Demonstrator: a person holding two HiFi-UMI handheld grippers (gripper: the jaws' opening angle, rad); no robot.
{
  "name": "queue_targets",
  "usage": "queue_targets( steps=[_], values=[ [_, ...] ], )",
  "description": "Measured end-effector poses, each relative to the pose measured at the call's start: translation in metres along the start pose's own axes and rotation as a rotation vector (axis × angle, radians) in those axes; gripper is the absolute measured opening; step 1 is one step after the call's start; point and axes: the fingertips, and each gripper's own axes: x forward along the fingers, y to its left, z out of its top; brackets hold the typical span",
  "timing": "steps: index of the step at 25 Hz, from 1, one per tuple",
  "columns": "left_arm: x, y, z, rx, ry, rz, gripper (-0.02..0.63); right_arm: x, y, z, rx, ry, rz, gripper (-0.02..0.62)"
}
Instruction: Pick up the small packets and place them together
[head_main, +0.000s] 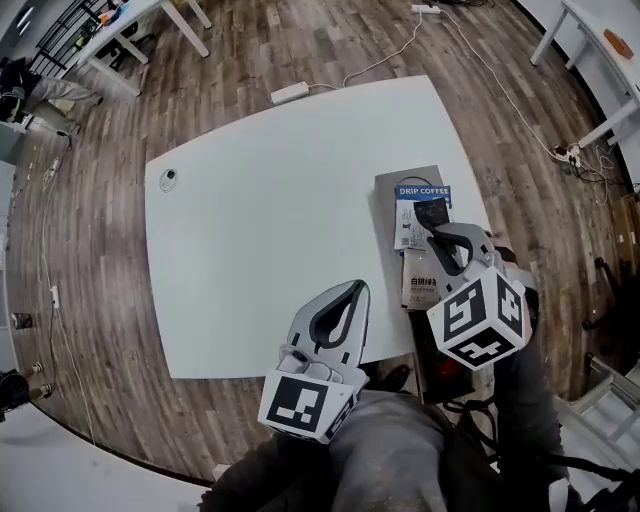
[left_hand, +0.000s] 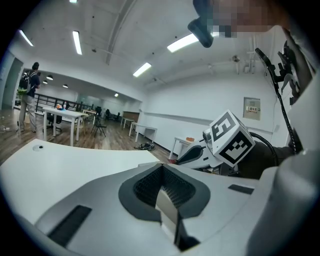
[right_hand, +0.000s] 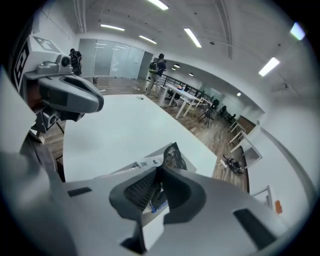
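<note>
- The right hand-held gripper (head_main: 438, 233) hung over the right-hand edge of the desk (head_main: 270, 230), tilted downward. Its jaws were drawn narrow and clamped on a dark packet (head_main: 432, 212).
- In the right gripper view, the right hand-held gripper (right_hand: 159, 171) pinched that dark packet (right_hand: 173, 156) at its tips. The packet's upper corner stuck out beyond the tips, toward the desk.
- A white and blue edge showed lower down between the same pads. I could not tell whether it belonged to the dark packet.
- Directly under the held packet, a DRIP COFFEE packet (head_main: 420, 190) lay flat on a grey pad (head_main: 400, 177) close to the desk's right edge.
- A pale packet (head_main: 418, 285) with dark print lay just nearer the person than the DRIP COFFEE packet. The right hand-held gripper's body partly covered it.
- The left hand-held gripper (head_main: 354, 290) hovered over the near edge of the desk, well to the left of all three packets.
- In the left gripper view, the left hand-held gripper (left_hand: 161, 169) had its jaws pressed together with nothing between them.
</note>
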Motion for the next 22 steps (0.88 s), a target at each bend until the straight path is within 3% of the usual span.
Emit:
queue_targets(
  steps=[2, 6, 11, 22],
  values=[
    [0.004, 0.010, -0.004, -0.011, 0.009, 0.011, 0.003, 0.012, 0.004, -0.002, 0.006, 0.023, 0.029, 0.038],
    [0.008, 0.018, -0.008, -0.024, 0.025, 0.023, 0.003, 0.022, 0.017, -0.006, 0.022, 0.040, 0.103, 0.112],
    [0.008, 0.018, -0.012, -0.027, 0.032, 0.019, 0.003, 0.022, 0.028, 0.001, 0.055, -0.009, 0.157, 0.161],
    [-0.009, -0.011, -0.010, -0.001, 0.011, 0.013, 0.003, -0.029, 0.016, -0.002, 0.083, -0.109, 0.060, 0.161]
  ],
)
